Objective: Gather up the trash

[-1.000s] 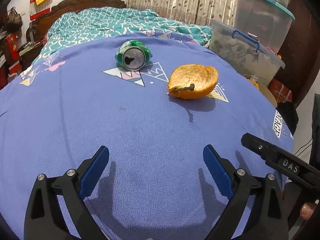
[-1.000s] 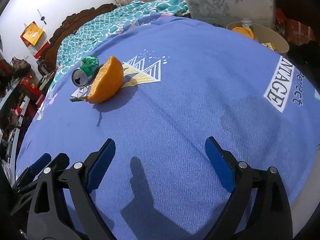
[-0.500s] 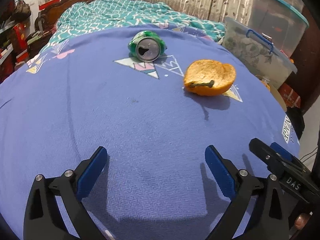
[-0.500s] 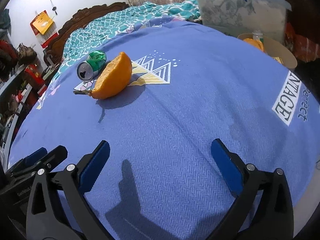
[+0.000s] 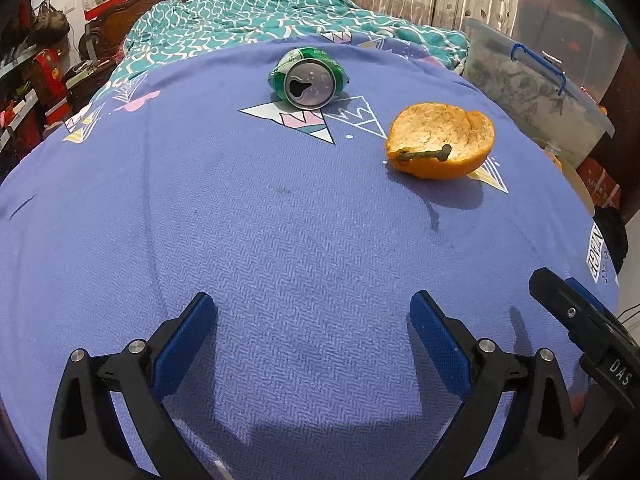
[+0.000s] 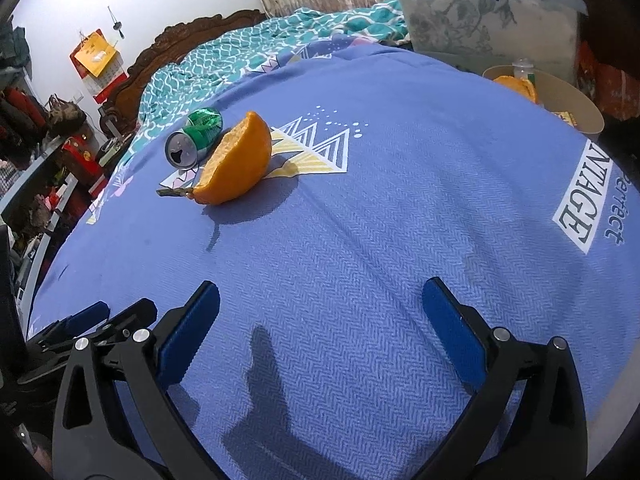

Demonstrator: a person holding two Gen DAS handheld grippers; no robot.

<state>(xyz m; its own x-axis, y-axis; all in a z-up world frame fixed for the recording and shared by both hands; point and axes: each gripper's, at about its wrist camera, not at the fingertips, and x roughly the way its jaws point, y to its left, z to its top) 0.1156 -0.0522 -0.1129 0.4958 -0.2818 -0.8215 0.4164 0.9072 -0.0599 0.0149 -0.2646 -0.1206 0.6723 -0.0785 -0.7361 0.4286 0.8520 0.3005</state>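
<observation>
The left gripper (image 5: 310,330) hovered low over the near part of a blue sheet (image 5: 280,220), its blue-padded fingers (image 5: 184,340) spread wide with nothing between them. The right gripper (image 6: 320,320) hung just to its right, likewise over the near sheet, its fingers (image 6: 452,328) also wide apart and empty; its black tip showed at the right edge of the left view. Farther off on the sheet lay an orange peel (image 5: 442,142), a hollow half shell resting on its rounded side with a dry stem sticking out from its near left edge. Beyond it and to the left lay a crushed green can (image 5: 308,78) on its side, its silver top facing the grippers. In the right view the peel (image 6: 236,162) overlapped the can (image 6: 192,138), so whether they touched there could not be told; in the left view they lay near but apart. Off the far right edge of the sheet stood a round bin (image 6: 560,94) holding more orange scraps and a bottle, with a lidded plastic tub (image 6: 488,16) behind it. A teal quilt (image 5: 248,20) lay at the far end.
</observation>
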